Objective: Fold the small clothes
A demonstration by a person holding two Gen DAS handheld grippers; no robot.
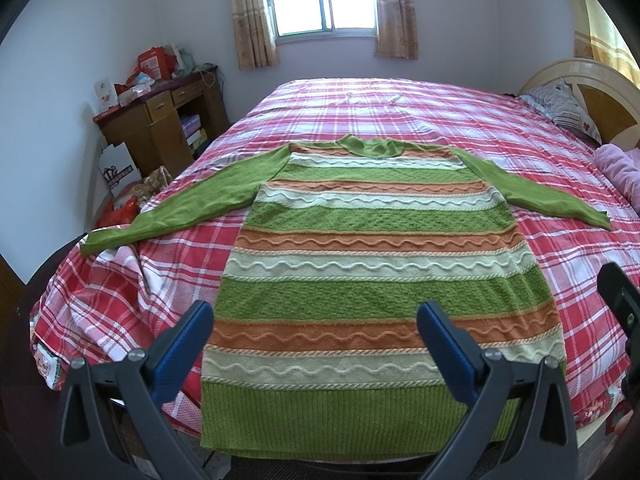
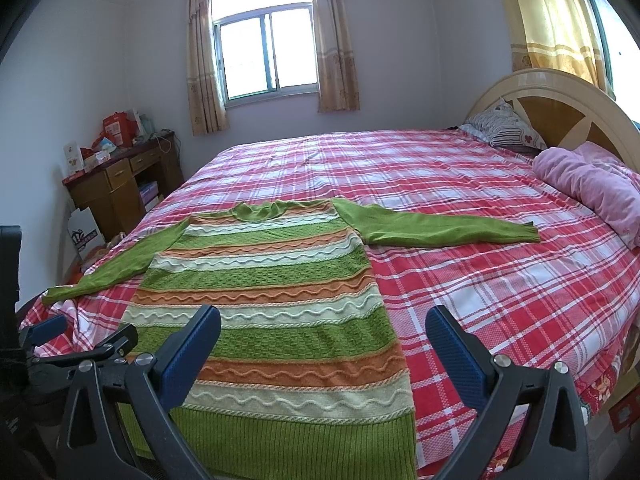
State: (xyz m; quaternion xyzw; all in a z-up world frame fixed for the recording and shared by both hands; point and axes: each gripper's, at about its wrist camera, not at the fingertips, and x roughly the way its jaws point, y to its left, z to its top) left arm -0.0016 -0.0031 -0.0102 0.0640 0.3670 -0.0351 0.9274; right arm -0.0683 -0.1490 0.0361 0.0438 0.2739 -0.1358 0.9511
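A knitted sweater (image 1: 360, 248) with green, orange and cream stripes lies flat on the bed, hem toward me, both green sleeves spread out to the sides. It also shows in the right wrist view (image 2: 272, 292). My left gripper (image 1: 316, 316) is open and empty, held above the sweater's lower part. My right gripper (image 2: 324, 320) is open and empty, held above the sweater's lower right edge. The left gripper shows at the left edge of the right wrist view (image 2: 84, 336). The tip of the left sleeve (image 1: 96, 244) hangs near the bed's left edge.
The bed has a red and white plaid sheet (image 2: 500, 288). A pink rolled blanket (image 2: 592, 184) and a pillow (image 2: 504, 128) lie by the headboard (image 2: 560, 96) on the right. A wooden desk (image 1: 160, 120) with boxes stands at the left wall, bags on the floor beside it.
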